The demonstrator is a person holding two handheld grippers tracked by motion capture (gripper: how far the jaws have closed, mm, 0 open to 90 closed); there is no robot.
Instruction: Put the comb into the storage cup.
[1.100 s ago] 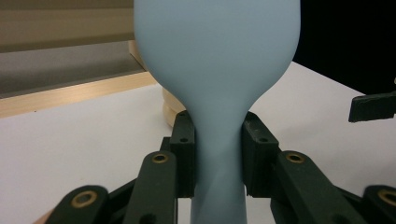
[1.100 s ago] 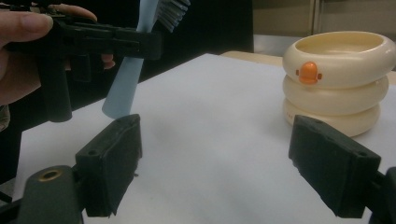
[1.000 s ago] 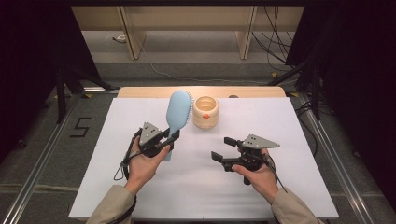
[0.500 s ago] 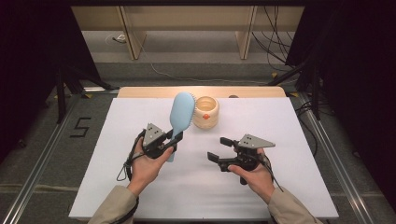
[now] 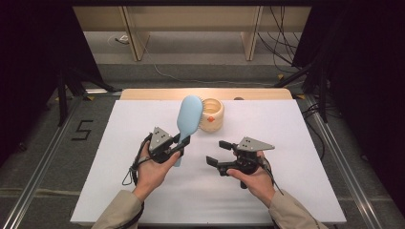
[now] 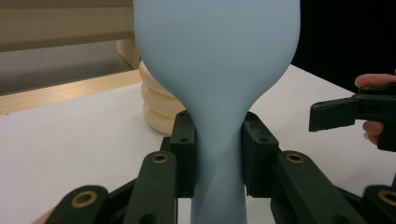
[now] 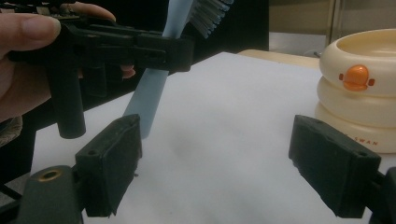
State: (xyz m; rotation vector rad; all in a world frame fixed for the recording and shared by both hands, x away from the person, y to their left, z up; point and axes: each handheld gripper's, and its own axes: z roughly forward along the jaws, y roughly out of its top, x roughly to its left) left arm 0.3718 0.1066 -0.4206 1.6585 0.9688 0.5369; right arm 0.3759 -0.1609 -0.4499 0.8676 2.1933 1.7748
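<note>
A light-blue hairbrush (image 5: 189,114) is held off the table, its head tilted up and away in front of the cream bowl (image 5: 213,116). My left gripper (image 5: 184,141) is shut on the brush's narrow neck; in the left gripper view both pads (image 6: 186,144) press against the blue handle (image 6: 217,60). My right gripper (image 5: 218,153) hovers to its right, open and holding nothing. In the right gripper view its wide-apart jaws (image 7: 219,158) frame bare white table, with the brush handle (image 7: 147,102) and the left gripper (image 7: 159,49) at the upper left.
The cream ribbed bowl (image 7: 359,88) bears an orange duck mark and stands at the back middle of the white table (image 5: 296,143). Behind it runs a wooden edge (image 5: 143,94). Dark floor and metal rails lie on both sides.
The brush head has leaned slightly to the right, closer to the bowl. The right gripper has edged a little to the left. Both grips are unchanged.
</note>
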